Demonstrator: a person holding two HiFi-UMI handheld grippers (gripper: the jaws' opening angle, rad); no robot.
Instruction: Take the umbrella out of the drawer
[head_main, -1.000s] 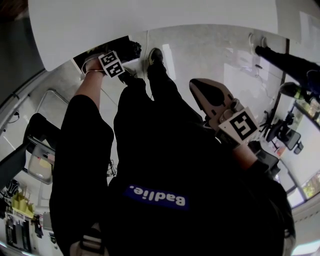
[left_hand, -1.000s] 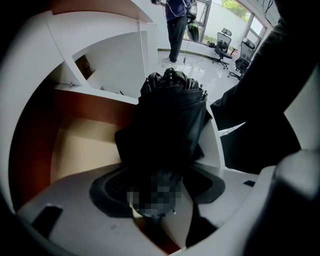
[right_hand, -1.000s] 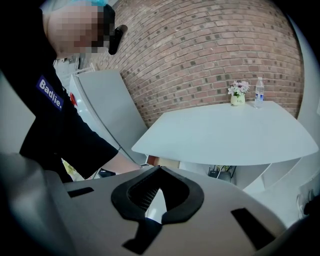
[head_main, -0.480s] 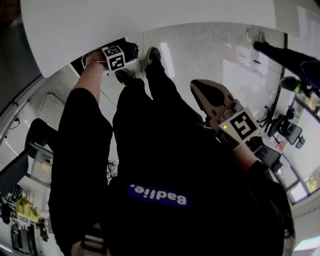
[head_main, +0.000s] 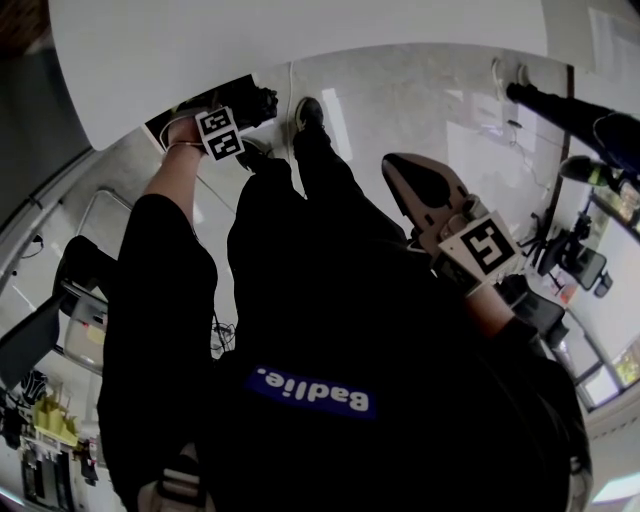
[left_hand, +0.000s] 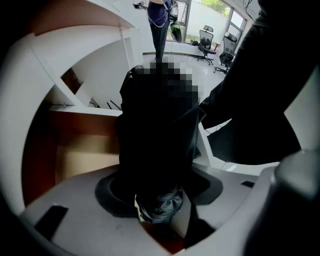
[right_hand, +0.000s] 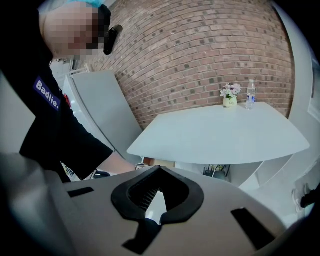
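The black folded umbrella stands between the jaws of my left gripper, its crumpled end toward the camera. The jaws have just been closing, and the black pads sit against its sides. From the head view the left gripper reaches into the open drawer under the white table, where the umbrella shows dark. The drawer's wooden inside lies to the left. My right gripper is held up at the right, shut and empty.
The person's shoes stand on the pale floor beside the drawer. A flower pot and a bottle stand on the table's far end by a brick wall. Camera stands and gear crowd the right side.
The left gripper's marker cube shifted up toward the drawer, then back down and left a little. The umbrella stays in the drawer. The right gripper has kept still.
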